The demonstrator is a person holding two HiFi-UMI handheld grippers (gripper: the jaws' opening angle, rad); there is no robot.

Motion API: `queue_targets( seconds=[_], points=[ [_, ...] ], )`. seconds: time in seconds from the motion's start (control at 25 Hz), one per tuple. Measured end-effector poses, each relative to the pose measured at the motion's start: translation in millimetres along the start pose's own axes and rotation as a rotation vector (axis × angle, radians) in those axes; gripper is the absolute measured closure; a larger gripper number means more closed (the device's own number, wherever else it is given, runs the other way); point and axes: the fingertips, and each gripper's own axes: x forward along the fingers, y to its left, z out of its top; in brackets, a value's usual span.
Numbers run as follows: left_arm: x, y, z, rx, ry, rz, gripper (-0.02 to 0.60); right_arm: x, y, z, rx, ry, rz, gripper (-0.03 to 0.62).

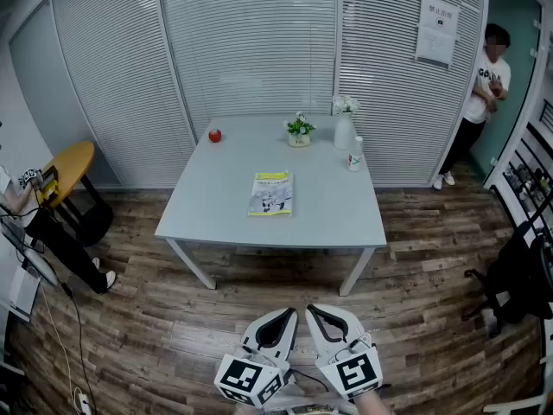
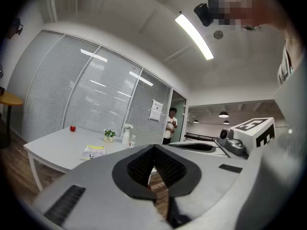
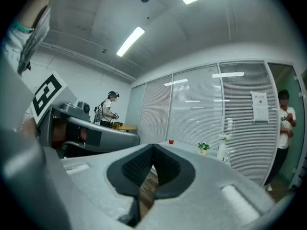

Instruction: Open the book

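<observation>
A closed book point(image 1: 271, 194) with a yellow-green cover lies flat near the middle of the grey table point(image 1: 216, 206); it also shows small in the left gripper view as the book point(image 2: 94, 151). Both grippers hang side by side low in the head view, well short of the table. My left gripper point(image 1: 290, 313) has its jaws together with nothing between them. My right gripper point(image 1: 313, 309) is likewise shut and empty. In each gripper view the tips meet, at the left gripper point(image 2: 154, 147) and the right gripper point(image 3: 153, 146).
On the table stand a red apple point(image 1: 215, 135), a small potted plant point(image 1: 300, 130), a white vase point(image 1: 344, 130) and a small bottle point(image 1: 355, 155). A person point(image 1: 482, 102) stands by the door at right. A round yellow table point(image 1: 65, 169) and another person are at left; a black chair point(image 1: 518, 275) at right.
</observation>
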Motion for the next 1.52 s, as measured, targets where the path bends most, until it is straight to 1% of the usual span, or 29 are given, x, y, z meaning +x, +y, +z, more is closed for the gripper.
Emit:
queue_targets(
  seconds=[0.24,0.36,0.72,0.88,1.08,1.24,1.52],
  points=[
    [-4.4,20.7,-0.6,-0.003,0.004,-0.006,0.583,17.3,7.9,0.7,0.008,-0.026,-0.005,0.592],
    [-7.6,30.4,1.0,-0.002,0.008,-0.016,0.583,25.5,13.0,-0.1,0.010,-0.018,-0.015,0.592],
    [-18.2,37.0,-4.9,-0.019,0.025,-0.041,0.583,29.0,26.5,-6.3,0.034,-0.004,-0.021,0.592],
    [-21.5,43.9,-4.2,-0.020,0.029,-0.029,0.583,33.2,30.8,-5.7,0.030,0.006,-0.014,0.592],
    [-8.5,44.2,-0.6,-0.027,0.027,-0.031,0.583,33.8,21.8,-12.0,0.019,0.004,-0.017,0.592],
    [6.3,49.2,-1.9,-0.024,0.025,-0.037,0.583,40.9,9.4,-9.0,0.015,0.005,-0.017,0.592],
    [32.6,56.7,11.3,-0.015,0.029,-0.044,0.583,57.5,-16.0,-1.5,0.023,-0.012,-0.031,0.592]
  ],
)
